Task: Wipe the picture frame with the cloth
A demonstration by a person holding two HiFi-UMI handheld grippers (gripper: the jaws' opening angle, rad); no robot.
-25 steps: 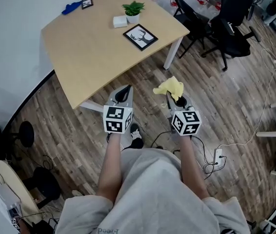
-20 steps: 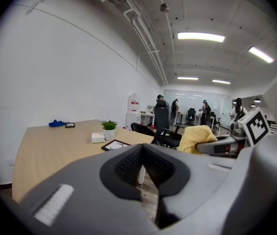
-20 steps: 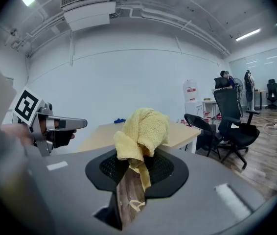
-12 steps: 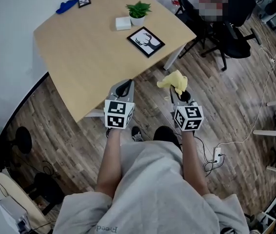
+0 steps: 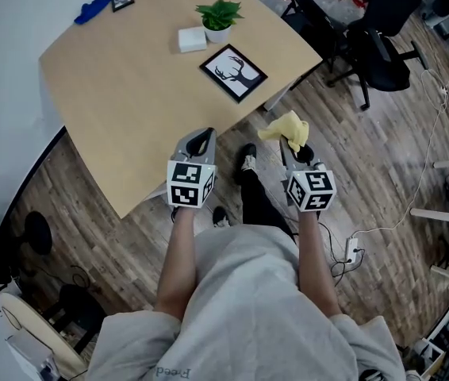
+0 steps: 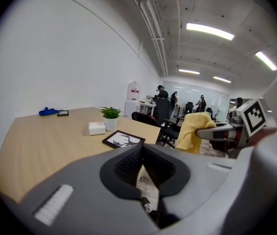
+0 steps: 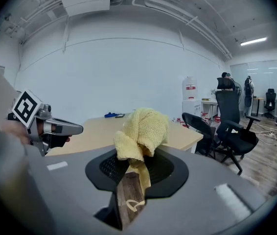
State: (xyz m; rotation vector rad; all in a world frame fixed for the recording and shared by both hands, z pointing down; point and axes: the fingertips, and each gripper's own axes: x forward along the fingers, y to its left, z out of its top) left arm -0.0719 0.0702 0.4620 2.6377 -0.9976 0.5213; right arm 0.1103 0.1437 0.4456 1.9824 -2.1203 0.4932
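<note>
Cloth gripped; wiping not yet begun.
The right gripper point(image 5: 293, 151) is clamped on the yellow cloth point(image 5: 285, 128); the left gripper point(image 5: 201, 144) has its jaws together, empty. Both are near the table point(image 5: 113, 94) edge. The picture frame point(image 5: 233, 72) lies flat by the potted plant point(image 5: 218, 16), well apart from the cloth, untouched.

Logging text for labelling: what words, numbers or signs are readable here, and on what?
"Reed", roughly, cut by the picture's edge: person's grey shirt.
Square code markers, no letters: cubes of the left gripper and right gripper.
Red label on the water dispenser: too small to read.
Picture frame: antlers drawing, no text.
</note>
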